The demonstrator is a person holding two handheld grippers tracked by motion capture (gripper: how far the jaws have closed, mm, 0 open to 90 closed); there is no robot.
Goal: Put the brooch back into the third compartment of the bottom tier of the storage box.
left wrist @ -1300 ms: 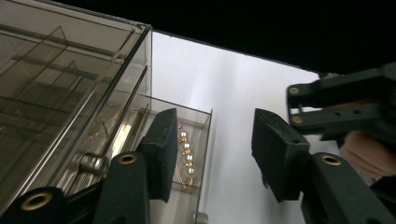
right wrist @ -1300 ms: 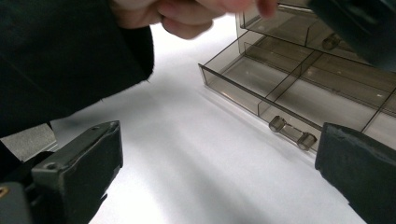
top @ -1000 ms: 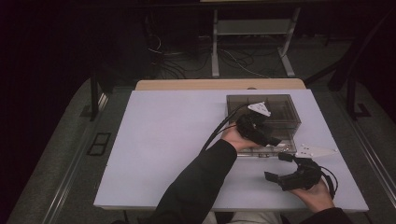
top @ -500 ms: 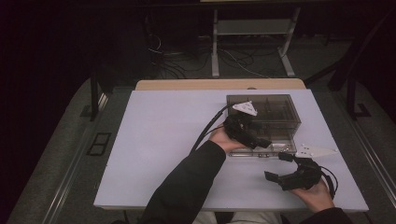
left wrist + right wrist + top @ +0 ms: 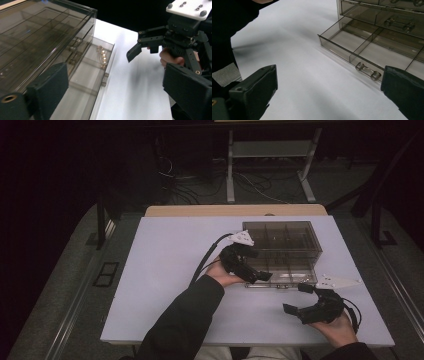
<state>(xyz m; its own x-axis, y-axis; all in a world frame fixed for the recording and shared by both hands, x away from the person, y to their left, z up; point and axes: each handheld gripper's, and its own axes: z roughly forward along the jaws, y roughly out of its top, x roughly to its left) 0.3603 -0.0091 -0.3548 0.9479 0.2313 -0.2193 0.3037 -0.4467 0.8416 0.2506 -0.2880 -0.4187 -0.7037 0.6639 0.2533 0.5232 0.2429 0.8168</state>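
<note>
While both grippers gape, the left gripper (image 5: 264, 276) is nearer the pulled-out drawer (image 5: 280, 281) than the right gripper (image 5: 299, 301).

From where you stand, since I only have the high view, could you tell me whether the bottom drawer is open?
Observer: Yes, the right gripper view shows the drawer pulled out, with a clear handle on its front.
Operator: Thank you. Is there anything inside it?
Observer: The compartments seen there look empty.
Operator: And is the left gripper holding anything?
Observer: No, in its own view the left gripper is open, with one jaw beside the cabinet.
</note>
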